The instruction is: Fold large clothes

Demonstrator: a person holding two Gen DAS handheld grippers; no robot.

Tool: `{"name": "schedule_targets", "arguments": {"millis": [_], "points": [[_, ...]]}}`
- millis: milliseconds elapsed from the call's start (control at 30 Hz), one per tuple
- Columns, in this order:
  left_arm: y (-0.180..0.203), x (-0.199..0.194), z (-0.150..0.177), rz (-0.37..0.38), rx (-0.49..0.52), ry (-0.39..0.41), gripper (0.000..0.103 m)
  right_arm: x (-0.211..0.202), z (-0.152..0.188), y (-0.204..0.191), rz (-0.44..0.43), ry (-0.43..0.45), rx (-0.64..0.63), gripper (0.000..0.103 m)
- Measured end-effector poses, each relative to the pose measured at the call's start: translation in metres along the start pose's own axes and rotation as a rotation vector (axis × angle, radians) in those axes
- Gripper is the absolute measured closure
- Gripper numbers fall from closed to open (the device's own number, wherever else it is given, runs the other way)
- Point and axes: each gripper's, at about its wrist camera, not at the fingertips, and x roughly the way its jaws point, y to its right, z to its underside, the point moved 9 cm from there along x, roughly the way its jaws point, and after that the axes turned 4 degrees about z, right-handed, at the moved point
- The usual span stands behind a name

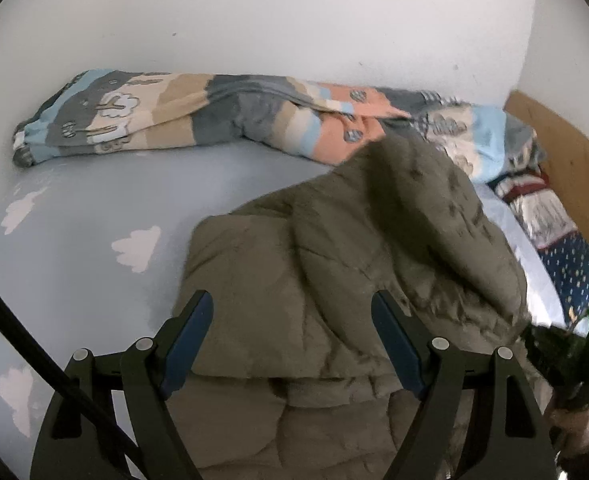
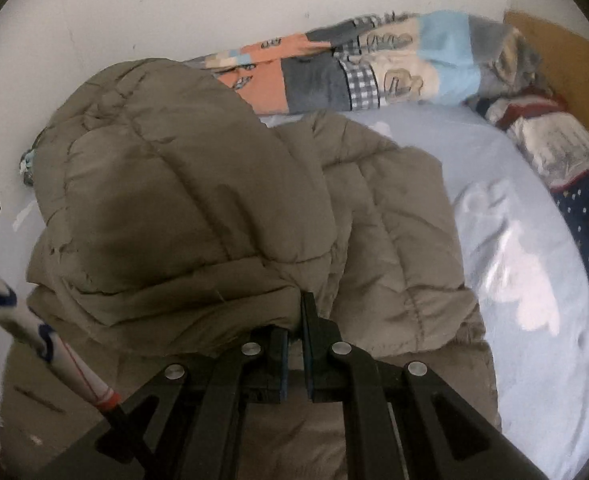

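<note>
**Mid-fold on the puffy jacket, one side coming over**

Closest in the right wrist view, the right gripper (image 2: 294, 320) has its jaws pressed together, pinching an edge of the olive jacket (image 2: 198, 184). That grabbed part bulges up as a big flap over the middle and left of the frame, so I'd say this is the fold-over step, with one side carried across the body.

The left gripper (image 1: 290, 340) sits at the bottom of its own view, jaws spread wide with nothing between them, just hovering over the jacket's near part.

The jacket lies on the blue cloud sheet (image 1: 94, 208), mid-frame. Further back, a patterned duvet (image 1: 182, 108) runs along the wall (image 1: 294, 12).

Next move, my guess: lay the flap flat, let go, then the left hand pins or smooths the puffy layers, since they'll probably spring back.
</note>
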Motion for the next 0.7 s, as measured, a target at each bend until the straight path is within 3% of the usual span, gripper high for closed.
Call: {"name": "schedule_targets", "arguments": {"millis": [267, 333, 500, 667, 700], "points": [[0.023, 0.011, 0.007, 0.004, 0.067, -0.015, 0.023, -0.006, -0.008, -0.003, 0.001, 0.02, -0.07, 0.09], [0.022, 0.011, 0.006, 0.005, 0.063, -0.011, 0.023, -0.013, -0.008, -0.004, -0.01, -0.004, -0.084, 0.078], [0.017, 0.013, 0.004, 0.011, 0.031, -0.015, 0.023, -0.038, -0.008, 0.006, -0.069, -0.042, -0.049, 0.069], [0.017, 0.012, 0.002, 0.041, 0.01, -0.022, 0.023, -0.067, -0.032, 0.013, -0.105, 0.029, 0.015, 0.067], [0.017, 0.01, 0.0, 0.045, 0.007, -0.021, 0.023, -0.071, -0.04, 0.01, -0.131, 0.044, 0.037, 0.061]]}}
